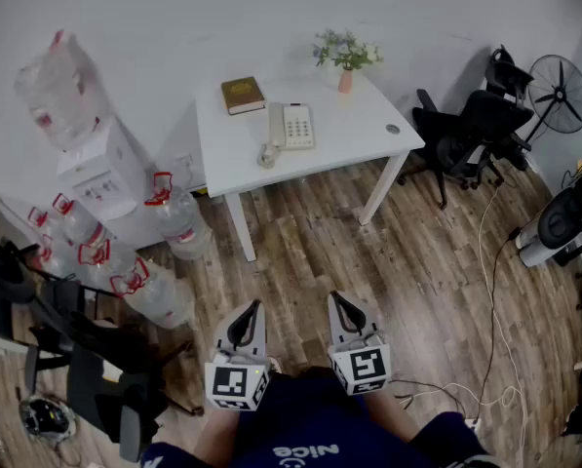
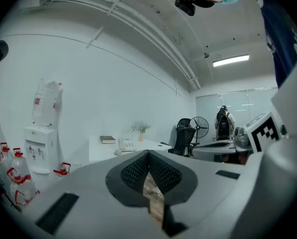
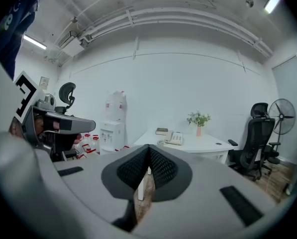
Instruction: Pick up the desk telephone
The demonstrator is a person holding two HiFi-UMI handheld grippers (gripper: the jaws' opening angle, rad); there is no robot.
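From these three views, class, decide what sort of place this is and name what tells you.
Probably an office: a white desk carrying a desk telephone, a black swivel chair beside it, and a water dispenser with spare bottles.

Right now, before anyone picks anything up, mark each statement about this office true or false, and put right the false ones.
1. The cream push-button desk telephone lies on the white rectangular table. True.
2. The brown hardcover book lies on the wood-plank floor. False: it lies on the table, left of the telephone in the head view.
3. The left tool and the right tool are both shut, with nothing held. True.
4. The small pink vase of flowers stands on the black swivel office chair. False: it stands on the table, near its back edge.
5. The right tool touches the telephone. False: both tools are over the floor, well short of the table.
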